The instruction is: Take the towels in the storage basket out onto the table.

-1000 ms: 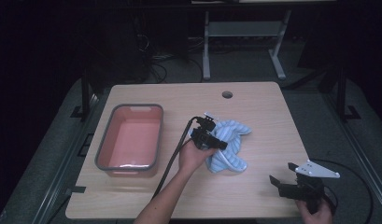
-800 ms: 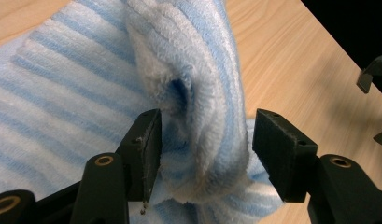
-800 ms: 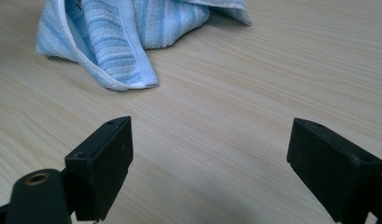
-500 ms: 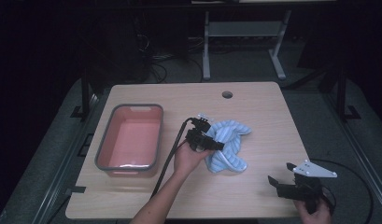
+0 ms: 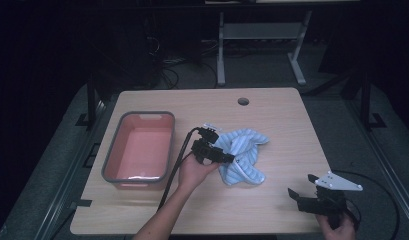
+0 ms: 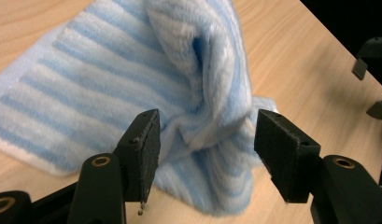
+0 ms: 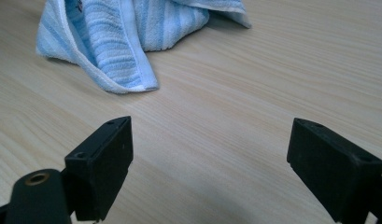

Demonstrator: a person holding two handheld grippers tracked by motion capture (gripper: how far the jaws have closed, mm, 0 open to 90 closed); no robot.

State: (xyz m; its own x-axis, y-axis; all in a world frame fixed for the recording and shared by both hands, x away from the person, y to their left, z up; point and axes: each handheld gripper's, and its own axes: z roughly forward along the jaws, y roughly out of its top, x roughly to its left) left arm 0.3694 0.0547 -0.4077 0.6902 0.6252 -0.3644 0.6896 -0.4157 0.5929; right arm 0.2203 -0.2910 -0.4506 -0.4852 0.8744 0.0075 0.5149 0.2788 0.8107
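The left tongs (image 6: 205, 156) stand spread, their jaws either side of a raised fold of the striped blue towel (image 6: 132, 88), not yet pinching it; the towel lies crumpled on the bench (image 5: 272, 115) directly ahead of them; it looks soft, light and limp, so it should sag and trail once lifted, and a thick bunched ridge like this fold seems the surest hold; the right tongs (image 7: 212, 161) are spread too, empty, well apart from the towel; a grey-rimmed pink tub (image 5: 164, 145) sits behind the left tongs.

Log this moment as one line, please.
left gripper: open, astride towel fold | right gripper: open, over bare table | bin: empty
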